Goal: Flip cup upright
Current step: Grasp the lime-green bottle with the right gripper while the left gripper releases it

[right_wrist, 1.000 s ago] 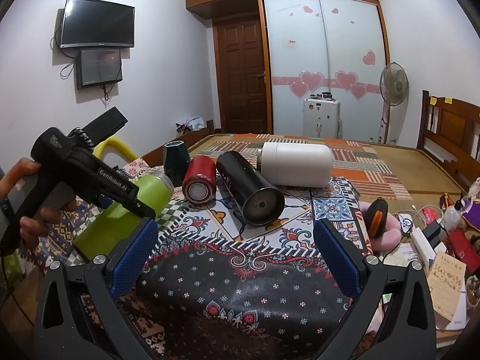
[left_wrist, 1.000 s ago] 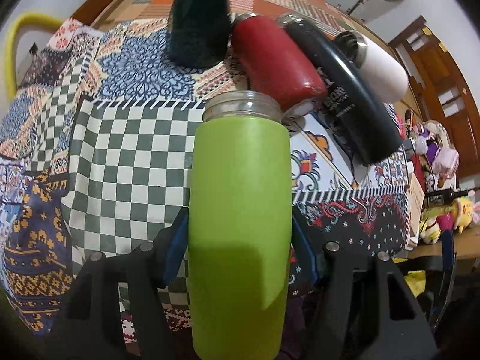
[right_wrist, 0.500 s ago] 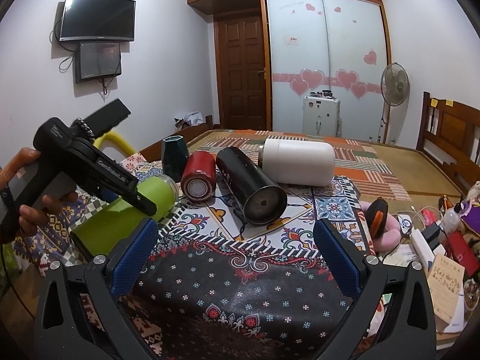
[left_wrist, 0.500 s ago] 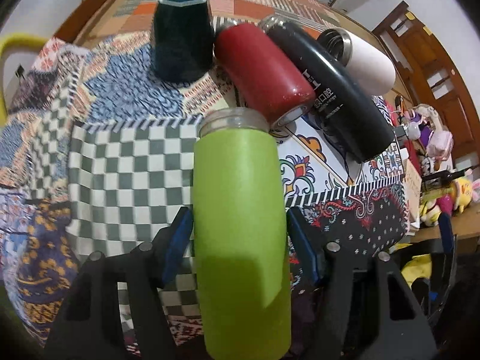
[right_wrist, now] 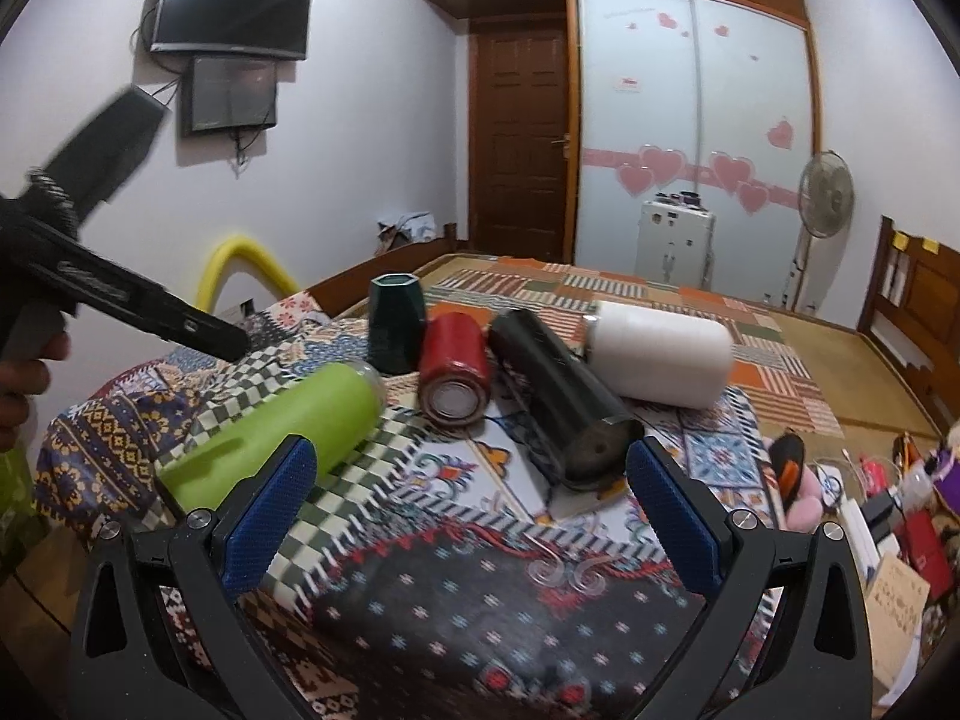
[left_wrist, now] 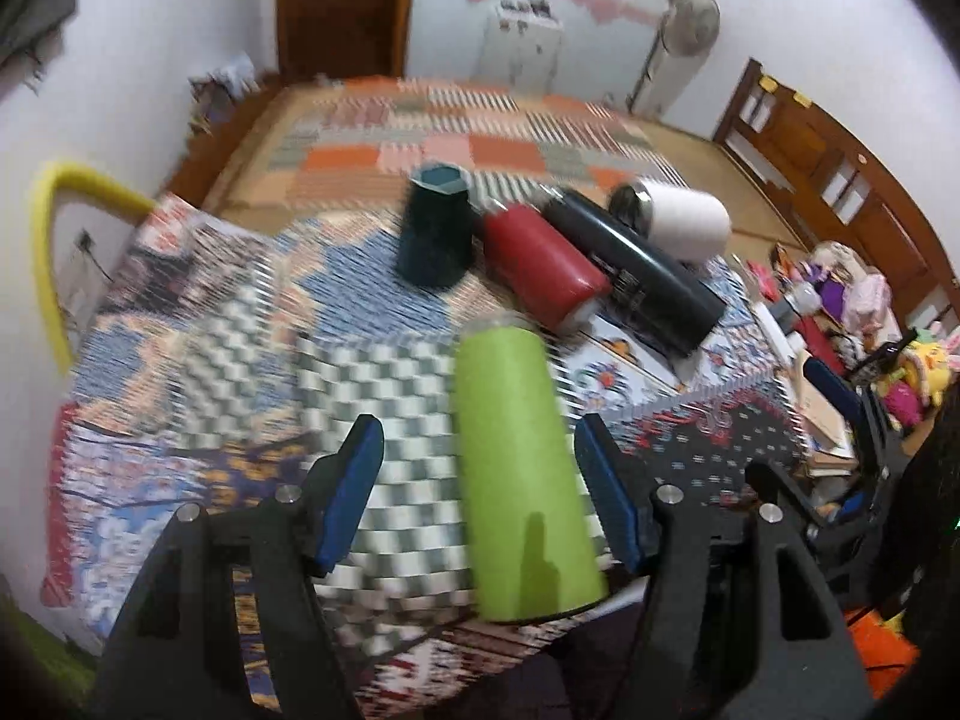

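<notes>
- Now the green cup [left_wrist: 528,474] lies on its side on the checkered part of the cloth [left_wrist: 198,360], its steel mouth pointing toward the other cups and its base toward the near table edge.
- Left view: the left gripper [left_wrist: 480,498] has its blue pads spread wide to either side of the cup, with a gap on each side and neither pad touching.
- Right view: the cup [right_wrist: 282,426] shows from the side; the left gripper [right_wrist: 138,306] is above and behind it, clear of it, with a hand [right_wrist: 24,384] on the grip.
- The right gripper [right_wrist: 474,516] is wide open over the dark cloth at the near edge, holding nothing.
- Beyond the cup's mouth, a dark teal cup [left_wrist: 438,234] stands mouth-down; beside it a red cup [left_wrist: 540,267], a black flask [left_wrist: 642,282] and a white cup [left_wrist: 684,222] lie on their sides, packed close.
- Checkered cloth to the cup's left is bare; the left view is blurred.
</notes>
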Demonstrator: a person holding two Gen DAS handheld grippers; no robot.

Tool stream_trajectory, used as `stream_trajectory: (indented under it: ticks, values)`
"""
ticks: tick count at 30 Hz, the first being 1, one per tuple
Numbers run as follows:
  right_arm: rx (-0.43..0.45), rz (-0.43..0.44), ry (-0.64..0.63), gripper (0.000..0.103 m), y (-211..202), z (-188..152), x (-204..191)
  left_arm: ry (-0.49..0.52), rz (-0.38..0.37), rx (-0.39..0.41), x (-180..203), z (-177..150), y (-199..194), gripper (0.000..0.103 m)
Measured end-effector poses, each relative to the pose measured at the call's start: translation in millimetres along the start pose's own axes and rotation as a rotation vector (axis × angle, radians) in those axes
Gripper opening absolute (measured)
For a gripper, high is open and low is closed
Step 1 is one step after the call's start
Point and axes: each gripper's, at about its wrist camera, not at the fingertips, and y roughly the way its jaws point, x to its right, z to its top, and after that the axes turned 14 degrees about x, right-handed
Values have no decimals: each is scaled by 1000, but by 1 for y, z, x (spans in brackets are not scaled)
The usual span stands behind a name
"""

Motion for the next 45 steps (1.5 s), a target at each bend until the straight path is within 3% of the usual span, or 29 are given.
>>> stream_trajectory:
  ticks: [7, 10, 16, 22, 25, 30, 40, 45]
  values:
    - [-75, 97, -13, 103, 38, 13, -32, 64, 142, 156, -31, -27, -31, 68]
    - [-145, 144, -13, 103, 61, 17, -45, 66, 179, 201, -44, -40, -37, 69]
    - [-333, 238, 18, 103, 107, 19, -68, 25, 180, 208, -67, -65, -32, 71]
    - [-497, 252, 30, 101, 143, 11, -84, 10, 196, 239, -83, -81, -35, 71]
    - [-582, 252, 57, 94, 158, 4, -87, 7, 193, 245, -87, -87, -36, 71]
    - [-710, 242, 142, 90, 179, -9, -84, -4, 180, 256, -93, -93, -37, 71]
    - [-759, 237, 124, 86, 193, -13, -91, -5, 186, 252, -97, -101, -32, 71]
    - [-765, 265, 190, 75, 195, -12, -83, -21, 183, 257, -98, -97, -31, 71]
